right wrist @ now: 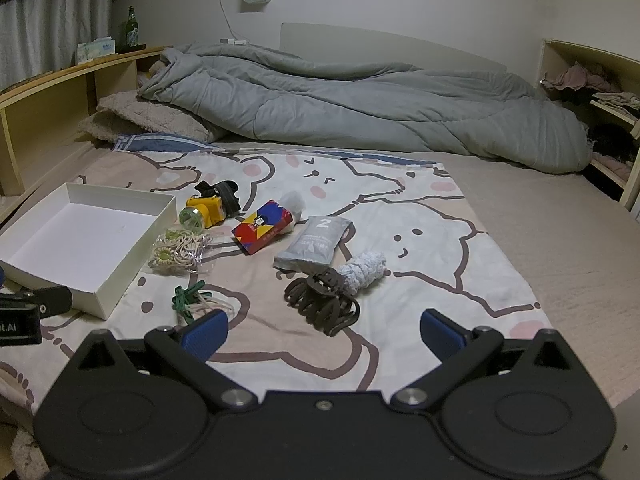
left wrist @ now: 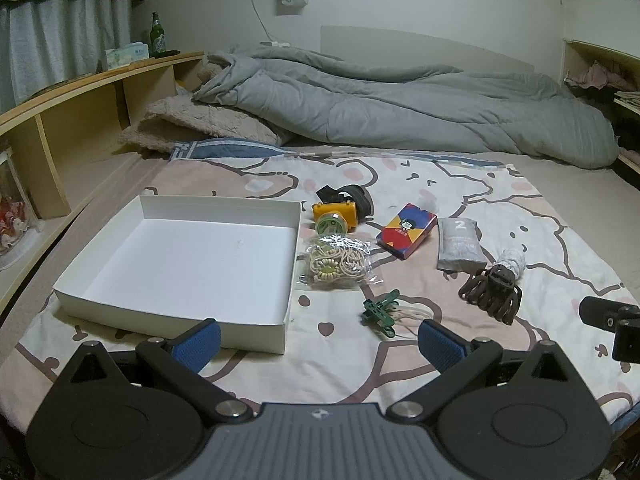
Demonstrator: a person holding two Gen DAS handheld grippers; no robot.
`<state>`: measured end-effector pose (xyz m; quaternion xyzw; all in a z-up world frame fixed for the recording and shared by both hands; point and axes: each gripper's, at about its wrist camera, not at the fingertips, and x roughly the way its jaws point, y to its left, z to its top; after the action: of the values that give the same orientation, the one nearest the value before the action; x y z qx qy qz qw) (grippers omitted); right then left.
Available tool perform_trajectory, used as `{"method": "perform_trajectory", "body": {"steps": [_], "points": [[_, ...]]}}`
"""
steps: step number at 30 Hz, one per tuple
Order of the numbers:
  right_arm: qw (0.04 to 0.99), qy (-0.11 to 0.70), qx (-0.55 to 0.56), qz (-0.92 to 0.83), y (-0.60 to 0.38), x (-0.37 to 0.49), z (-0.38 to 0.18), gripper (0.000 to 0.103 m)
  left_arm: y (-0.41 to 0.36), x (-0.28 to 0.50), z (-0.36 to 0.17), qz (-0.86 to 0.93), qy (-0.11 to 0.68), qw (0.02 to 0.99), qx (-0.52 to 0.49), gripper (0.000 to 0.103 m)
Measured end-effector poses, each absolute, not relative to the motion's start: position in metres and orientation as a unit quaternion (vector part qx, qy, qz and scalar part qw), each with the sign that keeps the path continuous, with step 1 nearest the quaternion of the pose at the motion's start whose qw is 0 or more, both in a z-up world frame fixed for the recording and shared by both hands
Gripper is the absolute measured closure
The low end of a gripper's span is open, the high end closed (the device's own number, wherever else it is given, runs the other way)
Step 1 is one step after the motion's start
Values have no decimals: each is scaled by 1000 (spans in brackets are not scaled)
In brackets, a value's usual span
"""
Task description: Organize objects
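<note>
An empty white box [left wrist: 120, 300] [right wrist: 132, 248] lies on a cartoon-print cloth on the bed. Right of it lie a yellow headlamp [left wrist: 340, 214] [right wrist: 206, 208], a bag of beige cord [left wrist: 336, 264] [right wrist: 178, 252], a colourful card box [left wrist: 406, 230] [right wrist: 264, 226], a grey pouch [left wrist: 458, 244] [right wrist: 314, 244], a brown hair claw [left wrist: 490, 290] [right wrist: 320, 300], a white knitted roll [left wrist: 512, 260] [right wrist: 364, 270] and a green clip [left wrist: 380, 312] [right wrist: 186, 300]. My left gripper [left wrist: 318, 344] is open near the box's front corner. My right gripper [right wrist: 322, 332] is open, just short of the hair claw.
A rumpled grey duvet [left wrist: 400, 108] and a beige pillow [left wrist: 200, 124] lie at the far side of the bed. Wooden shelves [left wrist: 80, 120] run along the left, with a green bottle [left wrist: 157, 38] on top. More shelves [right wrist: 592, 100] stand at the right.
</note>
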<state>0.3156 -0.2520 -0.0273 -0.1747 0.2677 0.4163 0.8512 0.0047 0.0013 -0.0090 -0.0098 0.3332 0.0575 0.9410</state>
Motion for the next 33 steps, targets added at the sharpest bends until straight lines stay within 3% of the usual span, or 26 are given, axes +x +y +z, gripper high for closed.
{"method": "perform_trajectory", "body": {"steps": [22,27,33], "points": [[832,322,-167,420,-223,370,-78,1,-24,69,-71,41,396,917,-1,0],[828,319,-161,432,-211,388,-93,8,-27,88,-89,41,402,914,-14,2],[822,324,-150,444,-190,416,-109,17,-25,111,-108,51,412,909,-41,13]]}}
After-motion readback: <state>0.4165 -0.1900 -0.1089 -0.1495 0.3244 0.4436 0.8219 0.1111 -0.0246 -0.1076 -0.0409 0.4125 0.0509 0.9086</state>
